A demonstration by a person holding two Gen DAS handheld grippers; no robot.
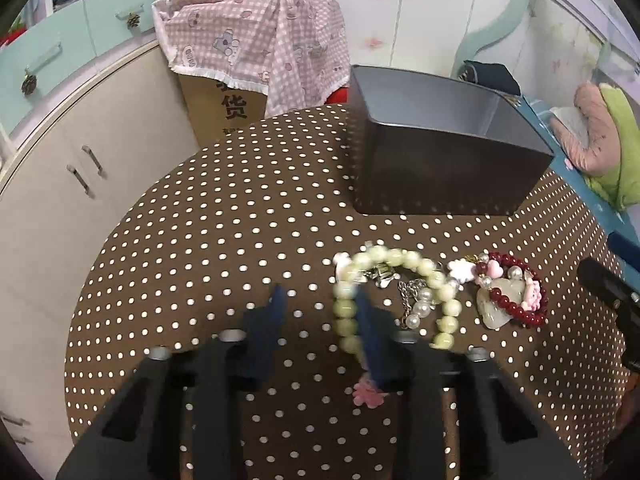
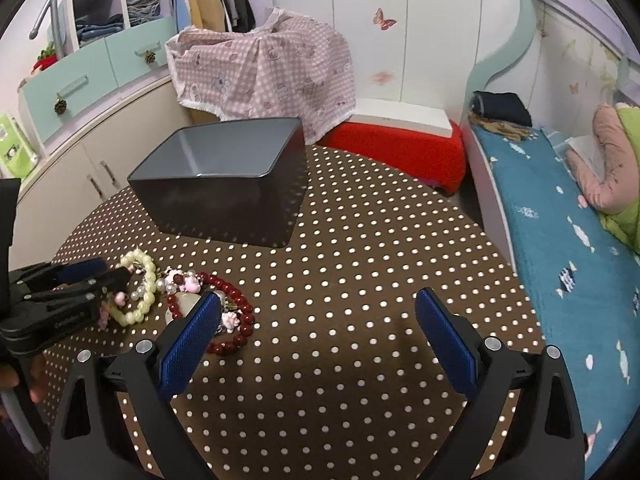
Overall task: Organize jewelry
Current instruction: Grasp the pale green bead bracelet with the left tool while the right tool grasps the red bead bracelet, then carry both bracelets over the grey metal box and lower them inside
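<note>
On the counter (image 2: 360,280), the box (image 2: 224,184) stands at the far side. Near it lie two bracelets touching: the pale-bead bracelet (image 1: 400,296) left, the dark-bead bracelet (image 1: 516,292) right. The bed (image 2: 560,240) runs along the counter's right.

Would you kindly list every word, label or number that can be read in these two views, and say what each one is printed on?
"货": a large dark character printed on the brown cardboard box under the pink checked cloth.
Further characters above and below it on the same box are cut off or hidden by the cloth: unreadable.
Green package at the left edge of the right wrist view: print too small and blurred to read.
Nothing else bears text.
</note>
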